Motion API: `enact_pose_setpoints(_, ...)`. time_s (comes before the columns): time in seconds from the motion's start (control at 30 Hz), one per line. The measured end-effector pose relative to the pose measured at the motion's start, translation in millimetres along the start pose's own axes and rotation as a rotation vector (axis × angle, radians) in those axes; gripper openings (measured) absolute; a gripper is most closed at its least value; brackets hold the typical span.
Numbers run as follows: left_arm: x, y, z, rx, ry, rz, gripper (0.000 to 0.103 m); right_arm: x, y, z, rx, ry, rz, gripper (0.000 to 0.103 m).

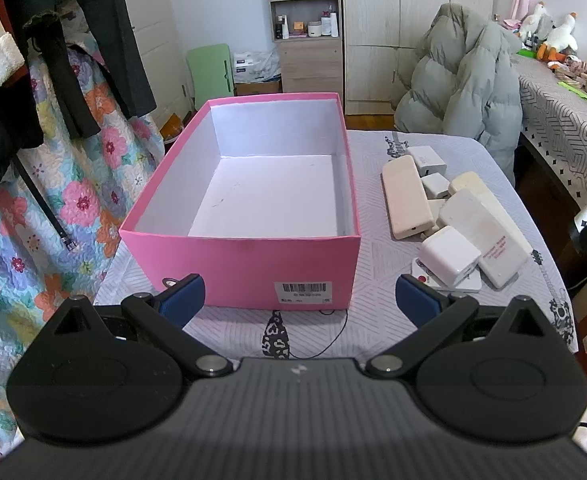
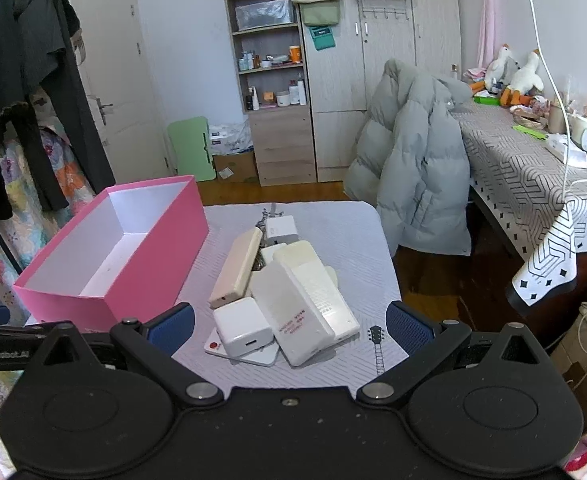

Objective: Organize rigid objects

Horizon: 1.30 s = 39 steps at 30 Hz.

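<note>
An empty pink box [image 1: 237, 256] [image 2: 133, 276] with a white inside stands on the small table. To its right lies a pile of white and cream power banks and chargers [image 1: 449, 220] [image 2: 289, 292], with a beige power bank [image 1: 405, 204] [image 2: 235, 268] nearest the box and a white cube charger [image 1: 447, 256] [image 2: 242, 332] at the front. My left gripper [image 1: 299, 300] is open and empty before the box's near wall. My right gripper [image 2: 289, 328] is open and empty, just before the pile.
The table has a white patterned cloth [image 1: 373, 312] [image 2: 353, 232]. A grey puffer jacket [image 1: 465, 84] [image 2: 417, 176] hangs on a chair behind it. Clothes [image 1: 53, 60] hang at the left. A long table with clutter [image 2: 533, 168] stands at the right.
</note>
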<state>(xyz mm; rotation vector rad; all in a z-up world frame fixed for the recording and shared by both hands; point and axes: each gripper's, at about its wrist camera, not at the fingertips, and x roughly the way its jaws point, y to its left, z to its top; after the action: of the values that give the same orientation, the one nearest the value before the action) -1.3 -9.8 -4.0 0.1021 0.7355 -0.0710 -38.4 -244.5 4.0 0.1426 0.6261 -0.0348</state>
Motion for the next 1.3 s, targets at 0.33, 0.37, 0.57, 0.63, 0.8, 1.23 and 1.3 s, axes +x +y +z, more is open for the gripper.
enact_pose_setpoints(0.33, 0.8, -0.9, -0.1, -0.008, 0.002, -0.007, 0.101, 2.5, -5.5, -3.1, -0.012, 0.016, -0.004, 0.103)
enact_pose_setpoints(0.37, 0.6, -1.1, -0.4, -0.008, -0.005, -0.01, 0.101, 4.0, -5.5, -3.1, -0.014, 0.019, -0.006, 0.103)
enact_pose_setpoints(0.57, 0.7, -1.6, -0.9, -0.002, -0.003, -0.01, 0.101, 6.1, -3.7, -3.4, -0.017, 0.028, 0.001, 0.103)
enact_pose_setpoints(0.63, 1.4, -2.1, -0.6, -0.005, -0.004, -0.009, 0.101, 5.5, -3.9, -3.7, -0.02, 0.025, 0.004, 0.103)
enact_pose_setpoints(0.8, 2.3, -3.1, -0.1, -0.001, 0.003, -0.006, 0.102, 4.9, -6.4, -4.4, -0.012, 0.026, 0.005, 0.103)
enact_pose_setpoints(1.23, -9.7, -2.2, 2.4, 0.004, -0.021, -0.017, 0.101, 6.9, -4.0, -6.3, -0.023, 0.027, 0.011, 0.103)
enact_pose_setpoints(1.3, -9.6, -2.2, 2.5, 0.001, -0.022, -0.019, 0.101, 7.0, -4.0, -6.8, -0.017, 0.028, 0.015, 0.103)
